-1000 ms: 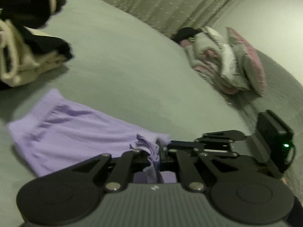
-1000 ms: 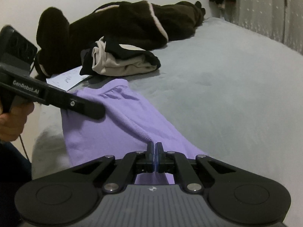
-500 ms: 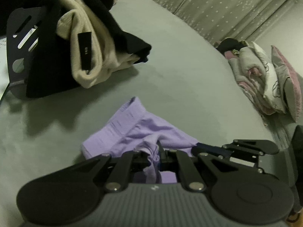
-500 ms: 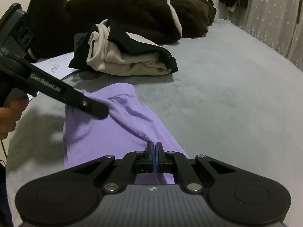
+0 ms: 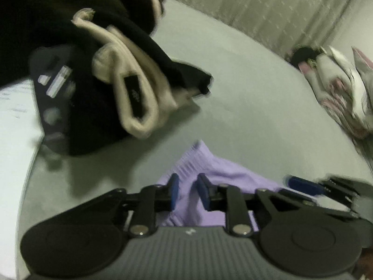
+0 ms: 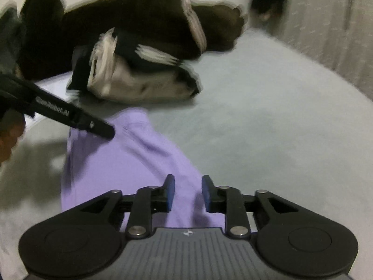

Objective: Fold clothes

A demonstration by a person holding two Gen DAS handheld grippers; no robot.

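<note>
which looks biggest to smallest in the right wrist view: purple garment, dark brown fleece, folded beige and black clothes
1. dark brown fleece
2. purple garment, though it lies nearer the camera, so these two are unsure
3. folded beige and black clothes

Both grippers [image 5: 187, 192] [image 6: 187, 192] apparently releasing the purple garment [image 6: 121, 163].

The garment [image 6: 130, 163] lies on the bed [image 6: 268, 140], before the folded pile [image 6: 139, 79].
</note>
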